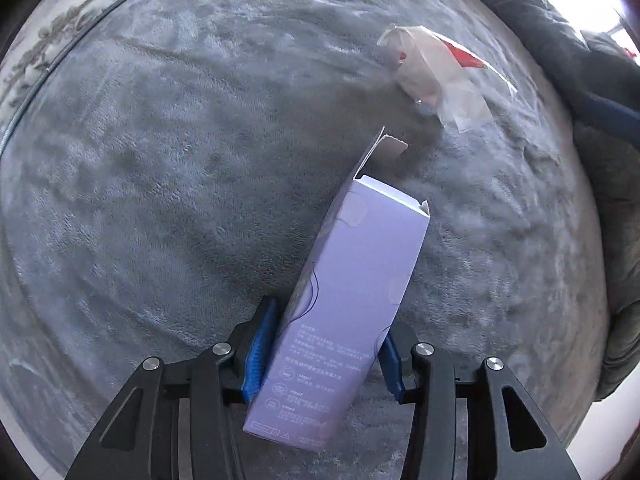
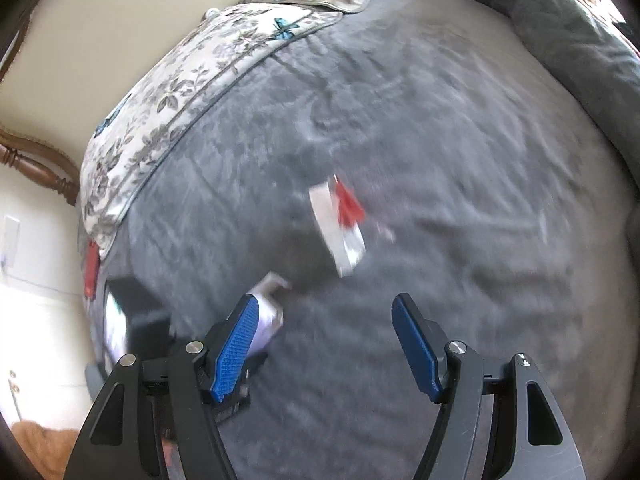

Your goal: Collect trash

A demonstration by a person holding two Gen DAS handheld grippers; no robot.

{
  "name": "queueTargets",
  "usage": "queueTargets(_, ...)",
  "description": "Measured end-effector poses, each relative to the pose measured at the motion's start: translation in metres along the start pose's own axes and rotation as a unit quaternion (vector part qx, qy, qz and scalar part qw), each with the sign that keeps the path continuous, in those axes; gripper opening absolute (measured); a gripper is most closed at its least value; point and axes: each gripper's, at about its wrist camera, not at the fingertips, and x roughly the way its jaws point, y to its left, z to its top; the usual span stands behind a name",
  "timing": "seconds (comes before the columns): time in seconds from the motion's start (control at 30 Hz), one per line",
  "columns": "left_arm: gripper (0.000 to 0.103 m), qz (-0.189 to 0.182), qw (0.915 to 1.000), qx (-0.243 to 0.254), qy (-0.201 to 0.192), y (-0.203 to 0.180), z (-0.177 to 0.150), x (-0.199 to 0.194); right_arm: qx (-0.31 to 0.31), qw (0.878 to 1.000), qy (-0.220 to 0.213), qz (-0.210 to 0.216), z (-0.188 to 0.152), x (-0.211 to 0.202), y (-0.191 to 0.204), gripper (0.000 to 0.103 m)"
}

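My left gripper [image 1: 326, 328] is shut on a pale purple carton box [image 1: 352, 280] with its top flap open, held above the grey blanket [image 1: 160, 200]. A clear plastic wrapper with a red corner [image 1: 436, 72] lies on the blanket beyond the box, up and to the right. In the right wrist view my right gripper [image 2: 326, 312] is open and empty above the blanket. The same wrapper [image 2: 340, 224] lies ahead of it, a little past the fingertips. The box's end [image 2: 268, 312] shows behind the right gripper's left finger.
A floral pillow [image 2: 180, 92] lies at the bed's head, also at the left wrist view's top left [image 1: 48, 40]. A dark grey rolled duvet [image 2: 560, 40] runs along the right side. A wooden bedpost [image 2: 36, 168] and wall stand at left.
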Motion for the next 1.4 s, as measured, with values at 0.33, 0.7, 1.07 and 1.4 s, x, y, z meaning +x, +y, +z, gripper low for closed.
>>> queueTargets(0.33, 0.048, -0.001, 0.9998, -0.018, -0.003, 0.012, -0.002, -0.008, -0.04, 0.997, 0.052, -0.038, 0.05, 0.072, 0.009, 0.068)
queueTargets(0.7, 0.048, -0.014, 0.9993, -0.036, -0.005, 0.02, -0.005, -0.005, -0.038, 0.993, 0.092, -0.056, 0.051, 0.113, 0.01, 0.034)
queueTargets(1.07, 0.048, -0.03, 0.9955, -0.067, -0.06, 0.065, -0.045, -0.061, -0.105, 0.993, 0.017, -0.049, 0.012, 0.014, 0.049, 0.031)
queueTargets(1.4, 0.048, -0.017, 0.9783, -0.185, -0.09, 0.148, -0.163, -0.14, -0.169, 0.984, 0.053, 0.037, -0.078, -0.035, 0.129, 0.031)
